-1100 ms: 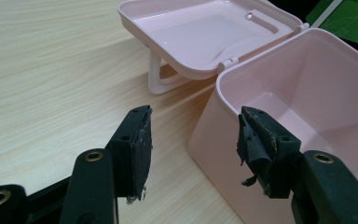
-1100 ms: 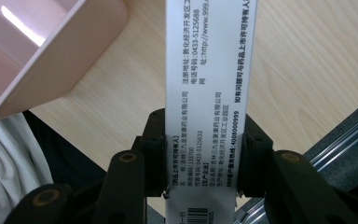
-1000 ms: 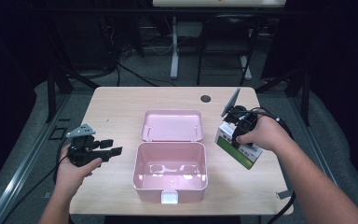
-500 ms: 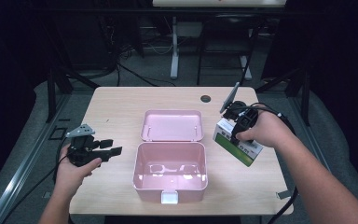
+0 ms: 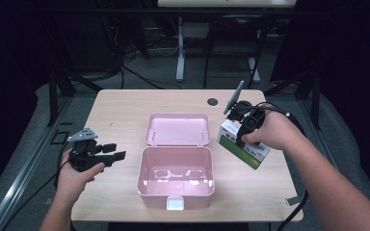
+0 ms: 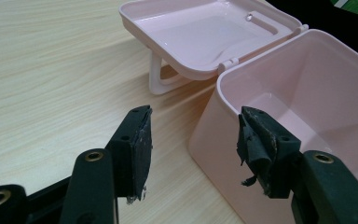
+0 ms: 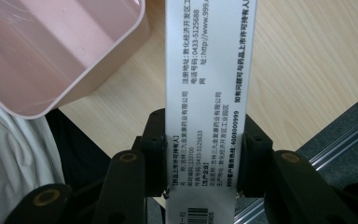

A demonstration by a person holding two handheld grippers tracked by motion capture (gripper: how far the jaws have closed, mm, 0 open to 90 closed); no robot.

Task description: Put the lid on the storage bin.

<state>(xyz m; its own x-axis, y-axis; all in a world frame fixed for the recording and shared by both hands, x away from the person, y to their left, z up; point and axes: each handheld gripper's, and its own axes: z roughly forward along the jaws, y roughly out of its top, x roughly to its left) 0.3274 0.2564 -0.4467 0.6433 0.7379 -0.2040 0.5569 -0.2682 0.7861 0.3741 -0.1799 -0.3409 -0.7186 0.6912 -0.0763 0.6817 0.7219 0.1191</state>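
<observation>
Looking down from the high view, I see my right gripper [image 5: 244, 129] at the right of the frame, clamped on a white and green carton [image 5: 243, 143]. I hold the carton tilted, just right of the pink box [image 5: 176, 175], which sits open at the middle of the wooden surface [image 5: 120, 108]. The box lid [image 5: 177, 129] lies flat behind the box. My left gripper [image 5: 112, 151] is at the left of the frame, jaws apart and holding nothing.

From the left gripper view, both black jaws stand wide open near the bottom, and the box wall [image 6: 209, 140] sits between them.

From the right gripper view, the jaws squeeze the carton's white printed side [image 7: 205, 93] in the middle of the frame. The pink box corner [image 7: 51, 51] is at the upper left.
</observation>
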